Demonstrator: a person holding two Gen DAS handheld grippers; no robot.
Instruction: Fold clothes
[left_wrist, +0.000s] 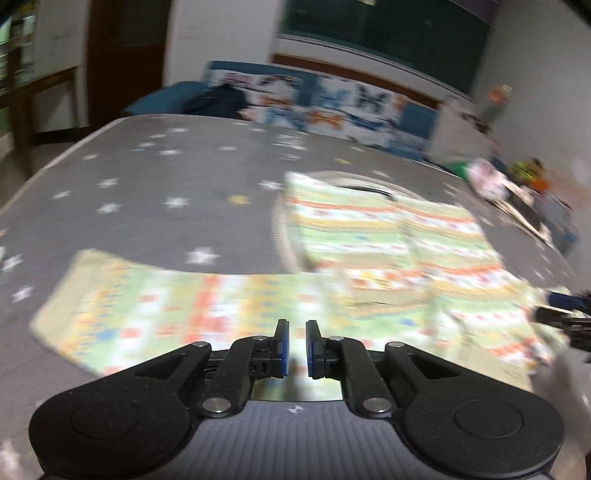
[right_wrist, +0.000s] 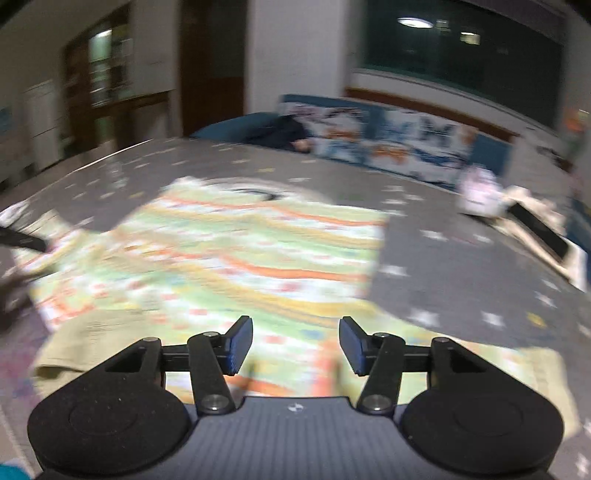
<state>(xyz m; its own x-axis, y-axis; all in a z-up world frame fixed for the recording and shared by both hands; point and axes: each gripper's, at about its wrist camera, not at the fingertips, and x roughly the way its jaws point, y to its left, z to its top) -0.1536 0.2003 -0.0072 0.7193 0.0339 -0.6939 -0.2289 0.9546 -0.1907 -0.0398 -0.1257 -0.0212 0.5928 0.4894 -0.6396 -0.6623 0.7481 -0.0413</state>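
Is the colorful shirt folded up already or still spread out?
Partly folded. The shirt lies flat on the starry sheet, one sleeve stretched sideways, and some cloth looks doubled over the body. Blur hides exactly how.

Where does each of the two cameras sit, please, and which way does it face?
Left wrist: sits on the left claw, looking forward over the patterned shirt on the starred bed cover; its own nearly closed fingers show, and the right claw peeks in at the right edge.
Right wrist: sits on the right claw, looking across the same shirt; its own open fingers show, and a dark blurred shape at the left edge may be the other claw.
Shared: the shirt, bed cover, and printed headboard cushion.
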